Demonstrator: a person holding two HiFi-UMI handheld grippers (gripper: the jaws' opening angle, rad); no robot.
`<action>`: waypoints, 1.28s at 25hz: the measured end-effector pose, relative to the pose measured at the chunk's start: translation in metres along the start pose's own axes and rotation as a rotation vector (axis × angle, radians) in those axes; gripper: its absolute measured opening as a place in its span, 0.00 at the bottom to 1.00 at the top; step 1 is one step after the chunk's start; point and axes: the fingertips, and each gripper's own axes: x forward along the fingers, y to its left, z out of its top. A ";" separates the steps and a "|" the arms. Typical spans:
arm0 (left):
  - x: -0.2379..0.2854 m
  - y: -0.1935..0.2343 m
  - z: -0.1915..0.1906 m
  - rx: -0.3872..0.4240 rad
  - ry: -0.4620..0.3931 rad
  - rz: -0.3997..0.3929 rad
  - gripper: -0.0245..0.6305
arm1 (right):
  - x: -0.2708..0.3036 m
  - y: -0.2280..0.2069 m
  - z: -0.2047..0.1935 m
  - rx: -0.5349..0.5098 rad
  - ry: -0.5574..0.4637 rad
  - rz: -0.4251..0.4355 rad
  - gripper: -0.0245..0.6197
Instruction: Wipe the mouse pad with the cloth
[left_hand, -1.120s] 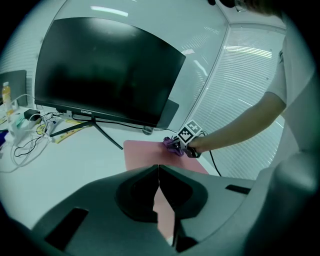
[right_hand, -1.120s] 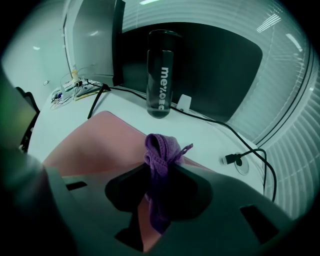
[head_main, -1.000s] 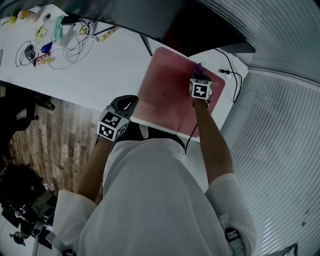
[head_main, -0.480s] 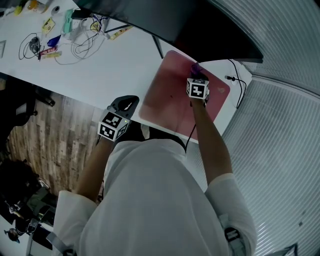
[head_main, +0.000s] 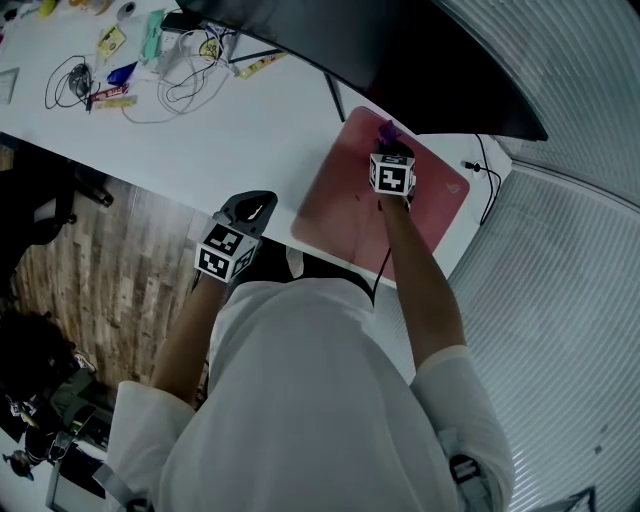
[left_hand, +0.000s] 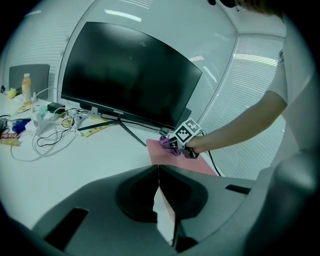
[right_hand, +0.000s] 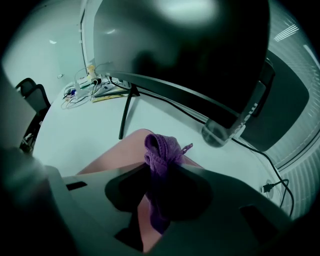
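Two grippers, unevenly busy. Leftmost, the left gripper (head_main: 255, 205) hangs by the tabletop's (head_main: 230, 130) near edge, its fingers shut together on nothing. Further right lies the pink mouse pad (head_main: 345, 200); over its far end the right gripper (head_main: 389, 150) pinches the purple cloth (right_hand: 160, 147). A good wipe likely needs the cloth pressed flat and drawn in overlapping strokes. Only the right gripper view shows the cloth bunched between the fingers; only the head view shows the pad's near stretch.

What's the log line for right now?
right gripper: shut on purple cloth | cloth: on pink mouse pad | left gripper: shut, empty
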 end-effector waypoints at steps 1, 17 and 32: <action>-0.001 0.002 0.000 -0.001 -0.003 0.002 0.07 | 0.002 0.005 0.003 -0.006 0.000 0.008 0.23; -0.039 0.038 -0.008 -0.029 -0.041 0.045 0.07 | 0.004 0.088 0.038 -0.137 0.030 0.207 0.23; -0.021 0.029 0.027 0.097 -0.074 -0.102 0.07 | -0.093 0.116 0.043 -0.175 -0.071 0.177 0.23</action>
